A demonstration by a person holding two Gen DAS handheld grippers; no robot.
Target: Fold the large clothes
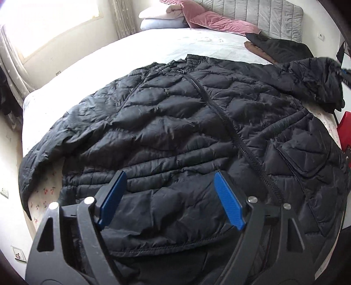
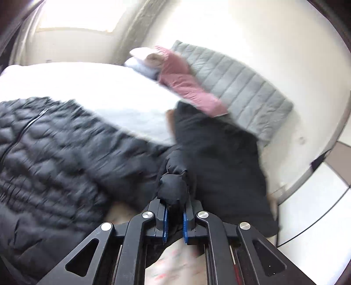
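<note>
a black quilted jacket [image 1: 175, 131] is lying spread front-up across the white bed [image 1: 153, 48], filling the middle of the left wrist frame, with its zipper [image 1: 230, 127] running from upper centre down toward the lower right. one sleeve [image 1: 41, 153] is trailing off toward the lower left edge of the bed. the left gripper [image 1: 170, 179] is hovering over the hem at the bottom of the frame, its blue pads [image 1: 229, 201] standing wide apart with nothing between them. in the blurred right wrist frame, the right gripper [image 2: 174, 206] is sitting at lower centre, its jaws pinching together on a puffy bit of the jacket's other sleeve [image 2: 173, 188]. a pink blanket [image 1: 217, 22], pillows [image 1: 160, 17] and a grey headboard [image 1: 263, 15] are sitting at the top of the left frame, and a second dark garment [image 1: 278, 48] is lying at the upper right.
</note>
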